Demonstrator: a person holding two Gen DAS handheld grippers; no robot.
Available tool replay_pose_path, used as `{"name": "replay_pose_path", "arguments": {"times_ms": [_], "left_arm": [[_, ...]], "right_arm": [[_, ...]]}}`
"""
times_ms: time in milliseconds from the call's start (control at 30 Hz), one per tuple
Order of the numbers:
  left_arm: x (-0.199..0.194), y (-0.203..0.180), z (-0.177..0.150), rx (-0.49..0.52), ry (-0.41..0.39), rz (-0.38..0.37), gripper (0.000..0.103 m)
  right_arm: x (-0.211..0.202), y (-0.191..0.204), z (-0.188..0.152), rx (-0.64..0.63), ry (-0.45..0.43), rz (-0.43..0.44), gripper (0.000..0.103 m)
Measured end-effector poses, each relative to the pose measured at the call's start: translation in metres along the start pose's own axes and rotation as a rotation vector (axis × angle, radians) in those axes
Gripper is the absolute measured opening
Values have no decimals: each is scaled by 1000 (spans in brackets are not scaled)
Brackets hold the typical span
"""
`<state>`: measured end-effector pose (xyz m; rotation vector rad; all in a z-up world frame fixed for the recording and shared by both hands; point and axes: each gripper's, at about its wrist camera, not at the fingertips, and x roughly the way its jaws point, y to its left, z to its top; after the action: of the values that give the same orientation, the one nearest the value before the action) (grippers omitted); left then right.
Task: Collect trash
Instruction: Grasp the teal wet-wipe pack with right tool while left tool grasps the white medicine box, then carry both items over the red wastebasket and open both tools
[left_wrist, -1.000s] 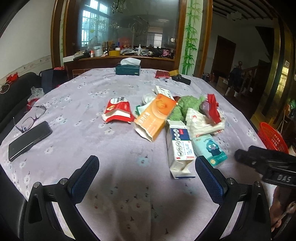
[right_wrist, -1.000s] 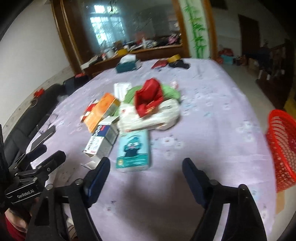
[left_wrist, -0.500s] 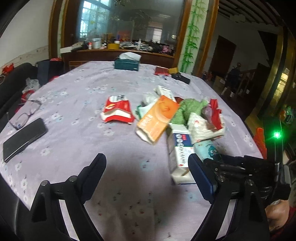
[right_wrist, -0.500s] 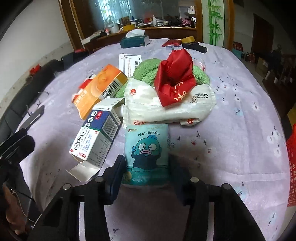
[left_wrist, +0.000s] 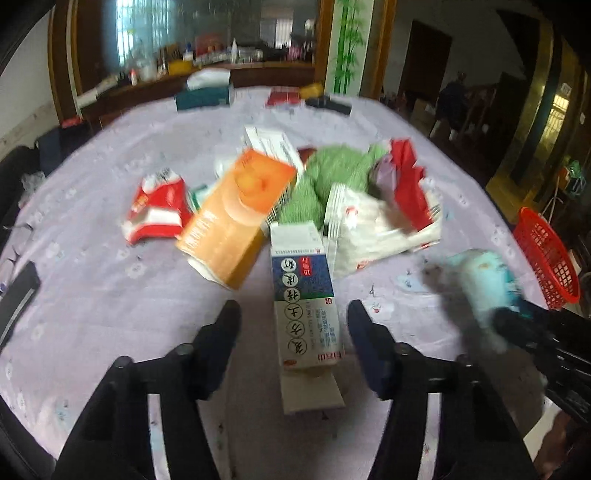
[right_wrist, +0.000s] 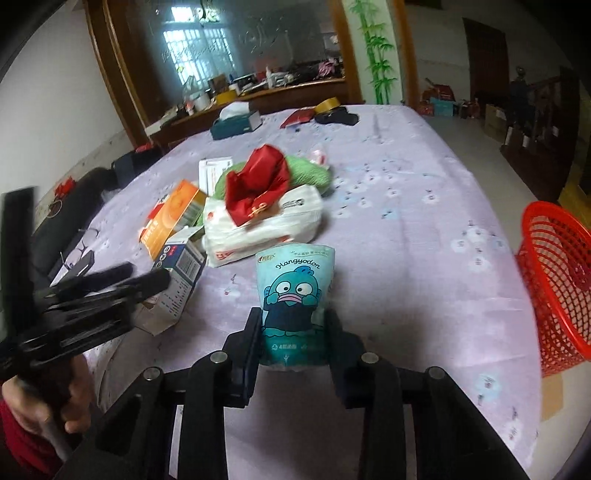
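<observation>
My right gripper (right_wrist: 293, 332) is shut on a teal cartoon tissue pack (right_wrist: 295, 291) and holds it above the purple tablecloth (right_wrist: 406, 184); the pack shows blurred in the left wrist view (left_wrist: 480, 284). My left gripper (left_wrist: 293, 325) is open, its fingers either side of the near end of a blue and white carton (left_wrist: 304, 299), also seen in the right wrist view (right_wrist: 181, 273). Behind it lie an orange box (left_wrist: 236, 218), a red and white wrapper (left_wrist: 159, 206), a white plastic pack (left_wrist: 373, 229), red wrapping (left_wrist: 408, 184) and a green cloth (left_wrist: 332, 177).
A red mesh basket (right_wrist: 557, 284) stands off the table's right edge, also in the left wrist view (left_wrist: 546, 254). A teal tissue box (right_wrist: 236, 123) and dark items sit at the far end. A phone (left_wrist: 18, 295) and glasses (right_wrist: 79, 254) lie at the left.
My right gripper closed on the teal tissue pack and lifted it off the table toward the right. My left gripper moved forward and narrowed around the blue and white carton.
</observation>
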<state>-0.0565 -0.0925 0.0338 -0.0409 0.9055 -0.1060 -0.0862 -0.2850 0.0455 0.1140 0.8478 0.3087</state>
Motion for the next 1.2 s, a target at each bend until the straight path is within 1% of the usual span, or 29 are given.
{"name": "replay_pose_path", "arguments": {"times_ms": [67, 100, 167, 267, 367, 500, 667, 767, 800, 900, 1033, 1133, 1200], "left_arm": [[10, 1, 0, -7, 28, 7, 48], [14, 2, 0, -10, 37, 6, 41], [19, 4, 0, -13, 45, 11, 34], [13, 6, -5, -21, 18, 2, 34], [-4, 5, -11, -13, -27, -9, 34], [-27, 2, -14, -6, -71, -57, 34], [-43, -18, -5, 46, -113, -104, 34], [-46, -41, 2, 95, -114, -140, 34], [-45, -52, 5, 116, -110, -163, 34], [-45, -86, 15, 170, -108, -220, 34], [-43, -140, 32, 243, -102, -310, 34], [-35, -185, 47, 286, -83, -381, 34], [-30, -212, 55, 309, -79, -402, 34]], "right_arm": [[-5, -3, 0, 10, -9, 7, 35], [-7, -3, 0, 13, -14, 9, 35], [-9, -4, 0, 17, -22, 11, 35], [-11, -4, 0, 21, -30, 16, 35], [-13, -5, 0, 24, -33, 20, 35], [-17, -7, -2, 32, -42, 25, 35], [-28, -17, -1, 60, -69, 29, 35], [-42, -36, -1, 106, -98, 13, 35], [-46, -43, 0, 122, -109, 2, 35], [-69, -73, 1, 181, -157, -49, 35], [-97, -118, 3, 264, -213, -119, 35], [-112, -149, 3, 321, -237, -158, 35], [-120, -175, 3, 368, -249, -186, 35]]}}
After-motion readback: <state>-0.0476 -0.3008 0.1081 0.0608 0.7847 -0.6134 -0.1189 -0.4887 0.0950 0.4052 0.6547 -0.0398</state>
